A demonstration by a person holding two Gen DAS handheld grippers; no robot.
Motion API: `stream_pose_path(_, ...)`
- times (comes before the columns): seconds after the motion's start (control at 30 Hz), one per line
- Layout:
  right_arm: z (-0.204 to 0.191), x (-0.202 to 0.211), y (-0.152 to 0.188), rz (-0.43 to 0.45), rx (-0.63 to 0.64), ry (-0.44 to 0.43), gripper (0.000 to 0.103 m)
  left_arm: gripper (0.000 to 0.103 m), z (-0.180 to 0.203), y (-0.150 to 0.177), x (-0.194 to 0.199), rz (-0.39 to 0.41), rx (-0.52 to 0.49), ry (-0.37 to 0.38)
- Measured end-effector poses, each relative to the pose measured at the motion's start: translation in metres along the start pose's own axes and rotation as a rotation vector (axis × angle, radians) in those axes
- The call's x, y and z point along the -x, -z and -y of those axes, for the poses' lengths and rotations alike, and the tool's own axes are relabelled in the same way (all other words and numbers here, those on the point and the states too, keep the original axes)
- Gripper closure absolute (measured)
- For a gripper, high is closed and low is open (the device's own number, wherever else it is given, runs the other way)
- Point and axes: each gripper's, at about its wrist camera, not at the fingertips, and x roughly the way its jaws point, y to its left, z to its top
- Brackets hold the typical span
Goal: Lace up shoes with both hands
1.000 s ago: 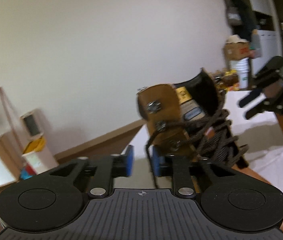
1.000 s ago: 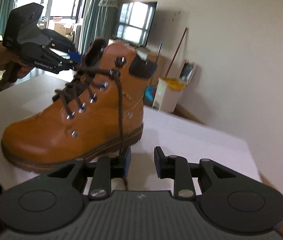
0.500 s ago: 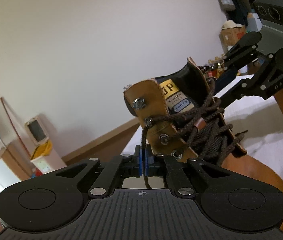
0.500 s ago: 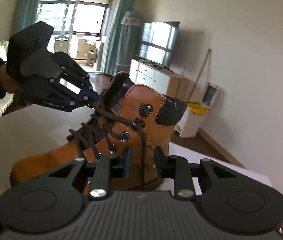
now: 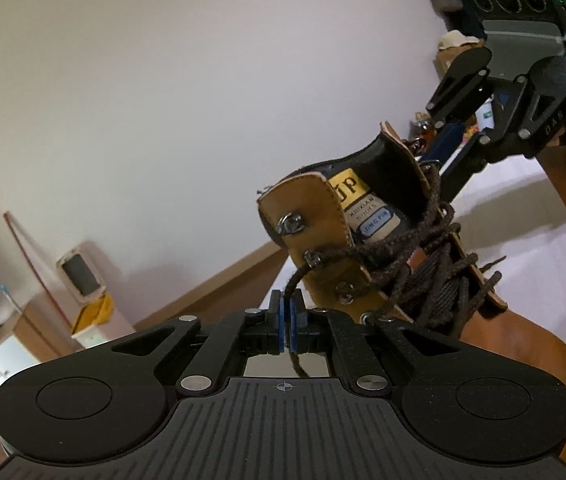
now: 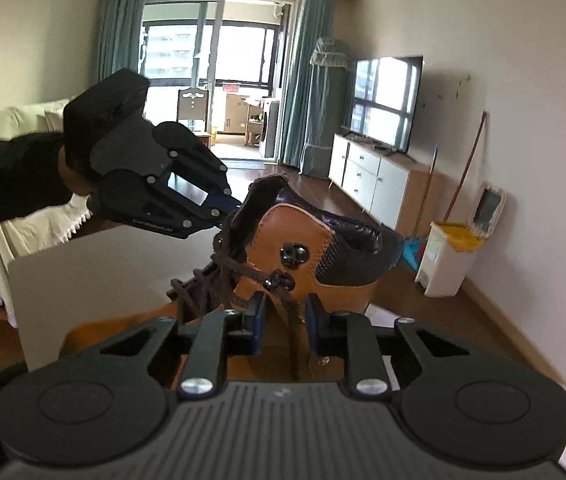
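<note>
Left wrist view: left claw [image 5: 287, 322] clamped on brown lace [image 5: 297, 280] beside boot [image 5: 363, 240].

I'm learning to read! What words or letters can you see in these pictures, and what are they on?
"jp": on the yellow patch inside the boot tongue.
"XINXIAN SHOES": roughly, small print under the yellow patch; blurry, so I'm not sure.
"JING PIN": roughly, on the blue oval label; also blurry.
"DAS": on the right gripper side.
White print on the left gripper side: too small to read.
</note>
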Motion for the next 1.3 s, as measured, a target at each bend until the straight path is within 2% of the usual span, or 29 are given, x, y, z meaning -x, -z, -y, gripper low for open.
stream_pose_path(0.1, 0.000, 0.007, 0.003, -0.009, -0.022, 0.085, 0.101, 0.101, 0.000, 0.005, 0.004, -0.018, 0.023, -0.053)
stream_pose_path(0.27, -0.002, 0.021, 0.012, -0.015, -0.082, 0.135, 0.102, 0.101, 0.010, 0.018, 0.018, -0.037, 0.079, -0.055)
stream_pose_path(0.43, -0.019, 0.017, 0.024, -0.056, -0.125, 0.115, 0.102, 0.101, 0.017, 0.025, 0.026, -0.047, 0.108, -0.036)
stream_pose_path(0.57, -0.026, 0.020, 0.020, -0.052, -0.128, 0.127, 0.098, 0.101, 0.022, 0.023, 0.034, -0.050, 0.113, -0.057)
stream_pose_path(0.6, -0.027, 0.022, 0.019, -0.045, -0.131, 0.138, 0.094, 0.101, 0.024, 0.024, 0.036, -0.055, 0.116, -0.063)
stream_pose_path(0.63, -0.028, 0.025, 0.018, -0.036, -0.135, 0.151, 0.083, 0.098, 0.025, 0.025, 0.039, -0.061, 0.119, -0.069)
stream_pose_path(0.67, -0.030, 0.028, 0.018, -0.023, -0.140, 0.166, 0.079, 0.096, 0.028, 0.030, 0.044, -0.071, 0.132, -0.082)
stream_pose_path(0.8, -0.044, 0.040, 0.028, -0.011, -0.187, 0.183, 0.069, 0.094, 0.039, 0.048, 0.063, -0.102, 0.193, -0.103)
stream_pose_path(0.83, -0.048, 0.041, 0.032, -0.017, -0.205, 0.181, 0.059, 0.090, 0.042, 0.053, 0.068, -0.109, 0.213, -0.100)
stream_pose_path(0.87, -0.051, 0.043, 0.036, -0.020, -0.217, 0.180, 0.055, 0.090, 0.050, 0.058, 0.072, -0.122, 0.229, -0.100)
stream_pose_path(1.0, -0.070, 0.037, 0.053, -0.037, -0.270, 0.184, 0.053, 0.088, 0.077, 0.068, 0.081, -0.160, 0.262, -0.099)
stream_pose_path(1.07, -0.077, 0.031, 0.056, -0.039, -0.287, 0.193, 0.044, 0.081, 0.086, 0.073, 0.080, -0.171, 0.258, -0.104)
stream_pose_path(1.17, -0.089, 0.021, 0.059, -0.051, -0.279, 0.212, 0.036, 0.079, 0.101, 0.075, 0.088, -0.168, 0.285, -0.127)
stream_pose_path(1.3, -0.101, 0.011, 0.061, -0.078, -0.236, 0.219, 0.034, 0.085, 0.114, 0.078, 0.091, -0.157, 0.335, -0.164)
